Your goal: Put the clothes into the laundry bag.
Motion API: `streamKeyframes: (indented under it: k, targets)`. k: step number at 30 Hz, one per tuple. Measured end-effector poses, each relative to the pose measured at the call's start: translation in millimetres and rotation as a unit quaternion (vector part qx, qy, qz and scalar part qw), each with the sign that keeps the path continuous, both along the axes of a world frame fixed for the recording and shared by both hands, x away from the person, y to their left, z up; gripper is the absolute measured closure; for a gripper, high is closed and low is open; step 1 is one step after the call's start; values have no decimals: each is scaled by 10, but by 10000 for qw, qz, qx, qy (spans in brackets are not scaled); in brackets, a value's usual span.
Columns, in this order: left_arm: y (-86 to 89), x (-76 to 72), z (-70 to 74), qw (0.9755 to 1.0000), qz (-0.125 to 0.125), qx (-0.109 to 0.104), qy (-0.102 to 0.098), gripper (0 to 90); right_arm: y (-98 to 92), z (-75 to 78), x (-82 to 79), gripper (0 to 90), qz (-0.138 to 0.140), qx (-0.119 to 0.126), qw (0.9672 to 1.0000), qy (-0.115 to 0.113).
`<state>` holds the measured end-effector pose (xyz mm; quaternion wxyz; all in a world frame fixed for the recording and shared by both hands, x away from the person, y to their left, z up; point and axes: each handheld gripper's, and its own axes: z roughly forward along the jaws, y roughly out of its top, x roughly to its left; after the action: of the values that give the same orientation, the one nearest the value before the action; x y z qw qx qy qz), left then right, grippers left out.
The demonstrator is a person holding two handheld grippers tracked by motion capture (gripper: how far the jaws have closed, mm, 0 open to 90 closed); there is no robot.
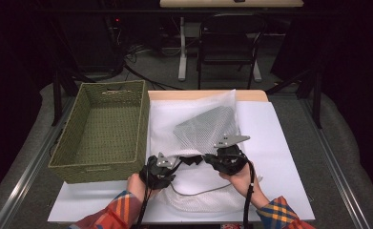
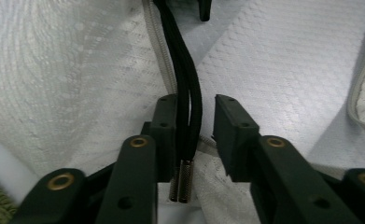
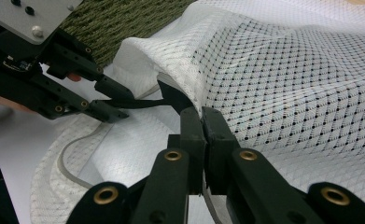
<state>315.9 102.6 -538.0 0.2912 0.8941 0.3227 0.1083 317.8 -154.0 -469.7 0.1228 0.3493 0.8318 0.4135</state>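
While the bag lies flat: a white mesh laundry bag (image 1: 201, 143) rests on the white table (image 1: 279, 157), and a person works at its mouth with two claws.
Right claw (image 3: 202, 122): it is clenched on the upper edge of the bag's opening; the mesh rises just above and to the right of its jaws. This grip seems to lift the edge so that the mouth stays open and steady.
Left claw (image 2: 195, 128): it is released, with a clear gap between its pads. The black drawstring (image 2: 186, 93) runs straight between the jaws and leans against the left pad (image 2: 167, 135), but the right one is apart from it. Whether the cord is truly pinched cannot be told; it looks free.
Metal cord tips (image 2: 182, 179): two of them hang low between the jaws, near the claw's base.
Cord direction: it leads from the left claw across to the bag's edge beside the right claw.
Zipper band (image 2: 157, 42): it lies just beside the cord, under it.
Woven green basket (image 1: 105, 129): it stands to the far side of the left claw, touched by nothing, probably waiting for the bag.
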Motion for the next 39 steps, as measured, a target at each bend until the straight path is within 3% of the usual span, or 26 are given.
streamKeyframes:
  k: [4, 8, 13, 20, 27, 33, 36, 39]
  targets:
    - [15, -7, 25, 10000, -17, -48, -36, 795, 0, 9, -3, 883, 5, -5, 10000, -29]
    - [3, -19, 55, 9999, -62, -42, -104, 818, 3, 9, 4, 883, -10, 19, 10000, -9]
    - [10, -26, 127, 9998, -110, -74, -113, 812, -3, 11, 9, 883, -5, 19, 10000, -19]
    - [25, -12, 81, 9997, -176, 96, 103, 776, -4, 6, 6, 883, -3, 9, 10000, -8]
    - [56, -73, 143, 9991, -336, 51, 253, 770, -12, 8, 8, 883, -3, 20, 10000, -10]
    - [-26, -89, 199, 9990, -433, 52, 121, 735, -1, 11, 3, 883, 2, 18, 10000, -6]
    - [28, -76, 191, 9993, -334, 113, 134, 755, 4, 3, 5, 883, 29, 4, 10000, 3]
    - [95, -55, 197, 9997, -205, -5, 126, 755, 9, 9, -2, 883, 42, 9, 10000, -1]
